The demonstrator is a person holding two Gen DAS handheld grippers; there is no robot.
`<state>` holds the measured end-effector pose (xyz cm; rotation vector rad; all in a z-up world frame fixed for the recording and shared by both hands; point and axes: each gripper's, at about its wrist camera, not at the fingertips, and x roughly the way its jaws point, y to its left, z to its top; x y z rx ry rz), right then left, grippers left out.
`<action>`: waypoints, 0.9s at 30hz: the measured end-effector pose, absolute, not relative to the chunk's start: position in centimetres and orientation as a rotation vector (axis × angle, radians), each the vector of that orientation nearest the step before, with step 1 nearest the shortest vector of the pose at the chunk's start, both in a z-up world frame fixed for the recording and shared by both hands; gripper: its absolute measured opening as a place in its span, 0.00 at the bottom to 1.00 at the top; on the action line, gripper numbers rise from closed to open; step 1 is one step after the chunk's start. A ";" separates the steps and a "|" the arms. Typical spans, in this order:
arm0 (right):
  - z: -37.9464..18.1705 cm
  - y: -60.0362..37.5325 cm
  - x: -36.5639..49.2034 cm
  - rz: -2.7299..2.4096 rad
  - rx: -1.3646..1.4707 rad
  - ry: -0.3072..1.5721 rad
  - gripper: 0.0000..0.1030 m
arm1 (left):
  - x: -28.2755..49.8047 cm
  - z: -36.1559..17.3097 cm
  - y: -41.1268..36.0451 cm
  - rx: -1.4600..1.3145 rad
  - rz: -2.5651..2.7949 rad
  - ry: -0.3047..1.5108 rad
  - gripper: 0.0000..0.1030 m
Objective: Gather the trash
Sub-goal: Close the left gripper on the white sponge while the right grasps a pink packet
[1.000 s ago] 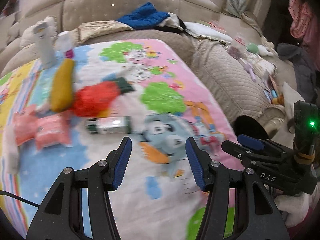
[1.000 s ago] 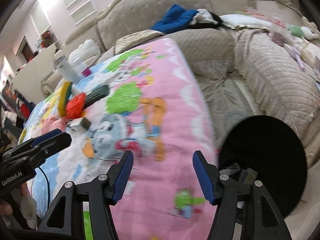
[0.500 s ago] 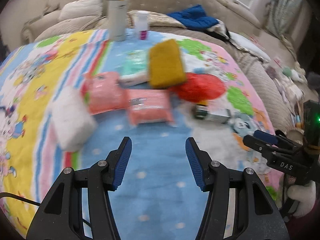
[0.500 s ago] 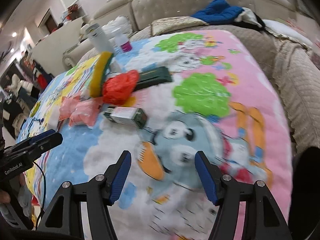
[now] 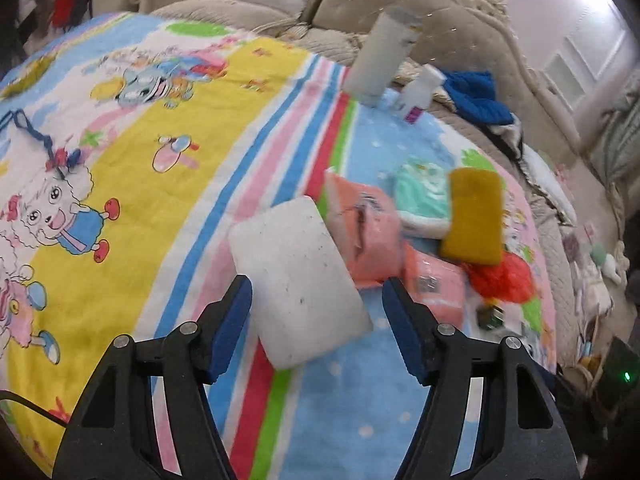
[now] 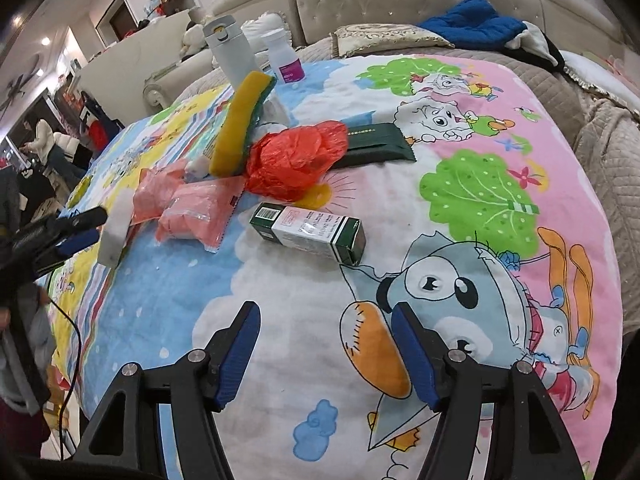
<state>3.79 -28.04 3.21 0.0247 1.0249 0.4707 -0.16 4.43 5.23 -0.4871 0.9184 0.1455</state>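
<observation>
Left wrist view is motion-blurred: the pile on the cartoon blanket point(image 5: 168, 128) smears, esp. the green-white box point(image 5: 491, 317), barely readable there but sharp in the right view point(image 6: 310, 232). Trash clusters mid-bed: white foam block point(image 5: 298, 280), pink packets point(image 6: 196, 212), red plastic bag point(image 6: 296, 160), yellow sponge point(image 6: 240, 124), dark green pack point(image 6: 376, 146) partly under the bag. Left gripper point(image 5: 316, 312) has jaws opening, block's near end between the pads w/o contact. Right gripper point(image 6: 326, 344) is opening too, nothing between, over bare blanket short of the box. Grey bottle point(image 6: 230, 50) & small white bottle point(image 6: 284, 60) stand at the far edge. Blanket's right side is open; bed edge drops off at the frame's right.
</observation>
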 end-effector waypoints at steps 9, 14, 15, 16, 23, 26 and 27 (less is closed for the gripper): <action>3.8 -27.6 3.8 0.494 0.052 1.018 0.65 | 0.2 4.3 4.8 -0.448 0.164 0.901 0.60; 4.0 -24.8 4.1 0.566 0.066 1.022 0.65 | -1.1 5.6 5.0 -0.428 0.110 0.887 0.57; 4.0 -24.1 4.2 0.577 0.063 1.023 0.65 | -1.5 6.1 5.0 -0.418 0.108 0.876 0.57; 4.1 -23.2 4.3 0.590 0.059 1.023 0.65 | -1.7 6.4 5.0 -0.409 0.109 0.868 0.57; 3.5 -16.4 6.3 0.636 0.042 1.027 0.72 | -3.2 7.0 5.2 -0.401 0.096 0.863 0.57; 3.0 -13.9 7.8 0.623 0.034 1.038 0.72 | -3.7 6.8 5.0 -0.395 0.097 0.864 0.57; 3.0 -13.4 8.1 0.614 0.029 1.037 0.74 | -3.8 6.7 5.0 -0.394 0.098 0.864 0.57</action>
